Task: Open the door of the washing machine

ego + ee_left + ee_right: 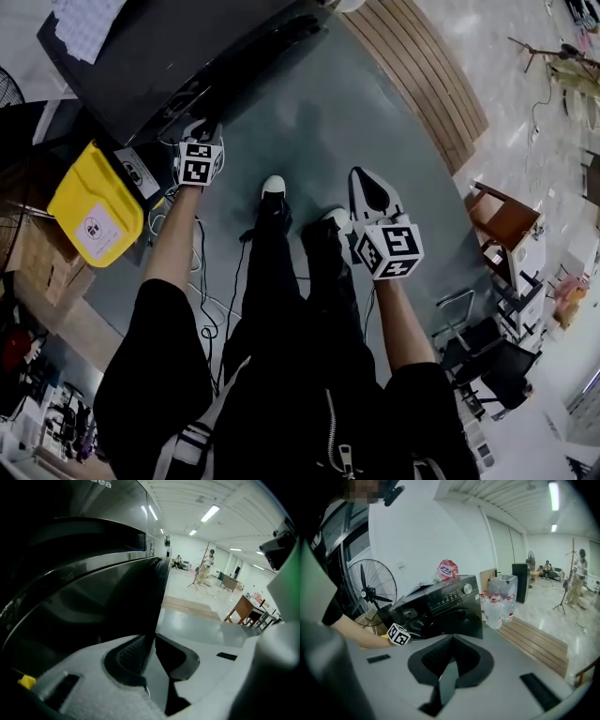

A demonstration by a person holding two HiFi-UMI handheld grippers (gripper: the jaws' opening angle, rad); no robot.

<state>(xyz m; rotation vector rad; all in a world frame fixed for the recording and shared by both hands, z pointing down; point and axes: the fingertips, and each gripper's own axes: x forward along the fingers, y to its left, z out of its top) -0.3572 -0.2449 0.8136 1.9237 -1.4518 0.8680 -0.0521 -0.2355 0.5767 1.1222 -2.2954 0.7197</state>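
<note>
The black washing machine (pixel 187 47) stands at the upper left of the head view, and its front shows in the right gripper view (pixel 440 602). Its round door (pixel 93 602) fills the left of the left gripper view. My left gripper (pixel 152 646) is shut on the door's outer edge, which runs down between the two pads. In the head view the left gripper (pixel 202 131) sits against the machine's front, its tips lost in the dark. My right gripper (pixel 366 183) hangs over the grey floor, away from the machine. Its (pixel 452 639) tips meet, with nothing between them.
A yellow container (pixel 94 211) lies left of the machine, with cables (pixel 202 272) on the floor beside it. A fan (pixel 368 595) stands on one side of the machine and water bottles (pixel 494 609) on the other. Wooden planks (pixel 422 75) border the grey mat; a brown table (pixel 502 220) is at the right.
</note>
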